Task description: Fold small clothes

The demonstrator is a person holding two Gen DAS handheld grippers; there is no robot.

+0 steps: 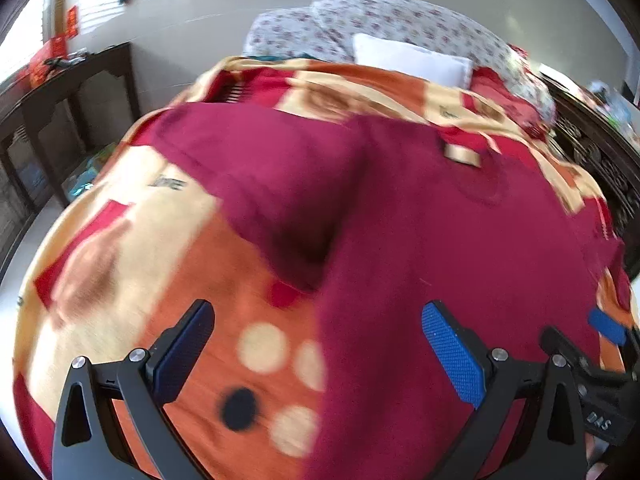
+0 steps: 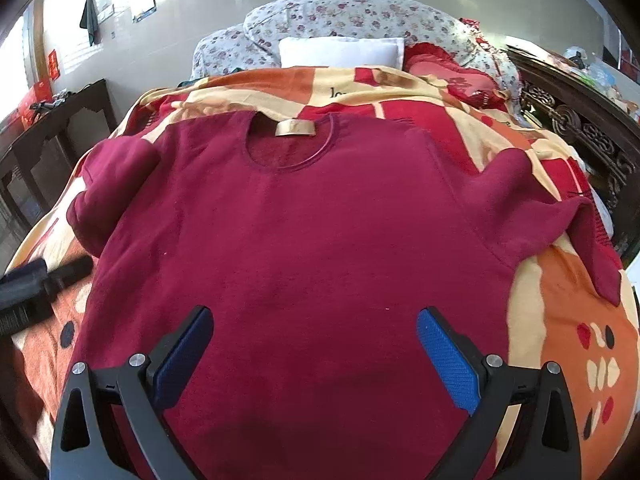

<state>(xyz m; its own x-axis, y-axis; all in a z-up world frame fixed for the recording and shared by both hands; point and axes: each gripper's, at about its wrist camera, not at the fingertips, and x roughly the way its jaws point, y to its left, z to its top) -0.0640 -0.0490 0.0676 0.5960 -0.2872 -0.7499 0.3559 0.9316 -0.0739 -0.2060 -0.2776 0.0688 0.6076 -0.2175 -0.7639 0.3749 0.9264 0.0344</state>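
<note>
A dark red long-sleeved shirt (image 2: 296, 240) lies flat, front up, on a patterned blanket (image 2: 576, 312), its collar with a tan label (image 2: 295, 128) at the far end. Both sleeves are bent inward at the sides. My right gripper (image 2: 314, 344) hovers open over the shirt's lower middle, nothing between its fingers. In the blurred left wrist view, my left gripper (image 1: 316, 340) is open above the shirt's left hem edge (image 1: 440, 240), half over the blanket (image 1: 168, 248). The right gripper (image 1: 608, 332) shows at that view's right edge, the left gripper (image 2: 36, 284) at the other view's left edge.
A floral quilt (image 2: 360, 16), a white pillow (image 2: 340, 52) and a red cushion (image 2: 448, 68) are piled at the bed's head. A dark wooden cabinet (image 2: 48, 128) stands to the left, a carved dark wood bed frame (image 2: 580, 128) to the right.
</note>
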